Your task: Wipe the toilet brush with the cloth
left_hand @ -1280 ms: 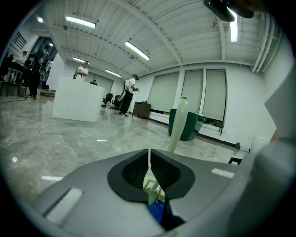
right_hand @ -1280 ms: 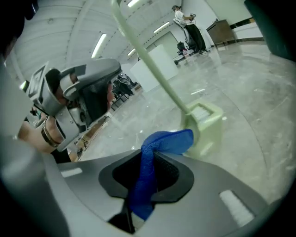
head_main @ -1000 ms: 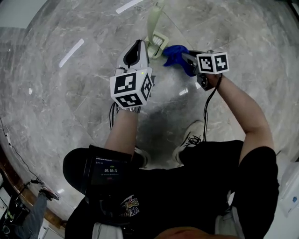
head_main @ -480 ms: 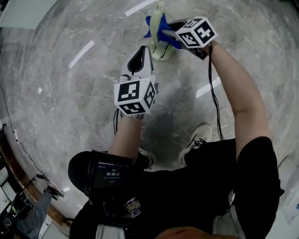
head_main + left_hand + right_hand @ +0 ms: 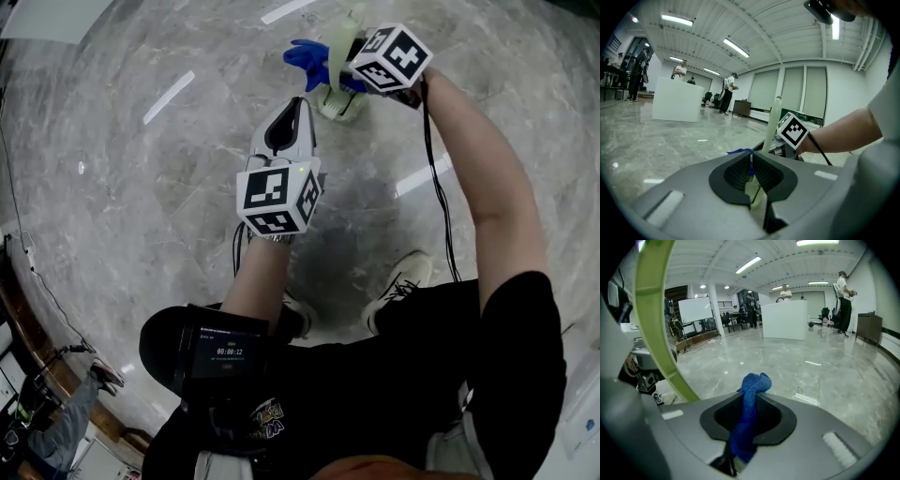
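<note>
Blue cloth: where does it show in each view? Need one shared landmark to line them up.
Head view: blue cloth at top centre, against the brush.
Left gripper view: only a thin blue sliver in mid-frame, just beyond the jaw tips.
Right gripper view: centre frame, pinched between the jaws and sticking up past them.
Shared landmark: pale green toilet brush handle, at top centre, right of centre and far left respectively.

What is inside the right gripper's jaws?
A blue cloth, pinched in the right gripper, its bunched end sticking out in front. The jaws cover the rest of it.
</note>
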{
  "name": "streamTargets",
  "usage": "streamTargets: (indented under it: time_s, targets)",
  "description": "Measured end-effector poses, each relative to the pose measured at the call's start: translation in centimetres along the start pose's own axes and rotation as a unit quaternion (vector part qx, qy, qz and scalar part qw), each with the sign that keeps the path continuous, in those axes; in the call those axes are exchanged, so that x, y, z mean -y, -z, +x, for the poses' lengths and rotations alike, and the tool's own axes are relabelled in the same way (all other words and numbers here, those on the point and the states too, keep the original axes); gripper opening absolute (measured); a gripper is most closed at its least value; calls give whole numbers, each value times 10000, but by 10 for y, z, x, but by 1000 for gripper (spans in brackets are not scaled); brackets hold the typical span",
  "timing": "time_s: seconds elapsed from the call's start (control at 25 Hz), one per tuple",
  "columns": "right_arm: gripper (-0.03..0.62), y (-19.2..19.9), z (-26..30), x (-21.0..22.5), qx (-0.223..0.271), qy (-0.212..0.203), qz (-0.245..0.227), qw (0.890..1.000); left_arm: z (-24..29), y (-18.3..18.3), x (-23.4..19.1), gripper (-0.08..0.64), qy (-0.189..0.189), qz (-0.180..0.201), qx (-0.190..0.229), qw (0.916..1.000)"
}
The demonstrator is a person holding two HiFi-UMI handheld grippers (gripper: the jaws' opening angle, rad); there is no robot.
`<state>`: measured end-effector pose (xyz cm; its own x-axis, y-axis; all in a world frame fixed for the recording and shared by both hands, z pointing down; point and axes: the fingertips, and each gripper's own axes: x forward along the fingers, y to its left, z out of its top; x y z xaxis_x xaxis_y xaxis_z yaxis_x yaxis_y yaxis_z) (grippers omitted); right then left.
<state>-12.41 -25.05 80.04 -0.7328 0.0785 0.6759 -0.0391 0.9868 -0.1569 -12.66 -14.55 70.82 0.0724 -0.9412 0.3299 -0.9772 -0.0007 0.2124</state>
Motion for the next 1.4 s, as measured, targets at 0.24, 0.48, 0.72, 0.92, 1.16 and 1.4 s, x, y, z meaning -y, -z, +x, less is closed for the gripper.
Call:
streamTargets:
  time_s: [0.24, 0.48, 0.72, 0.92, 1.16, 1.4]
  targets:
    - [77, 38, -27, 53, 43, 1301, 475, 9904, 9, -2, 4, 27, 80, 1, 9, 10000]
    - [77, 98, -60, 29, -14, 1212, 987, 9877, 21, 0, 10, 26, 161, -82, -14, 9998]
    - [77, 114, -69, -12, 152, 1163, 991, 9881, 36, 0, 21, 26, 249, -236, -31, 9994]
    - [78, 79, -79, -29, 515, 1078, 593, 9911, 38, 3, 25, 26, 189, -192, -42, 9996]
    - [78, 44, -88, -43, 1016, 797, 489, 9904, 36, 1, 29, 27, 203, -133, -71, 9997]
    - [78, 6, -108, -65, 1625, 377, 444, 9850, 36, 1, 31, 27, 156, -86, -70, 9998]
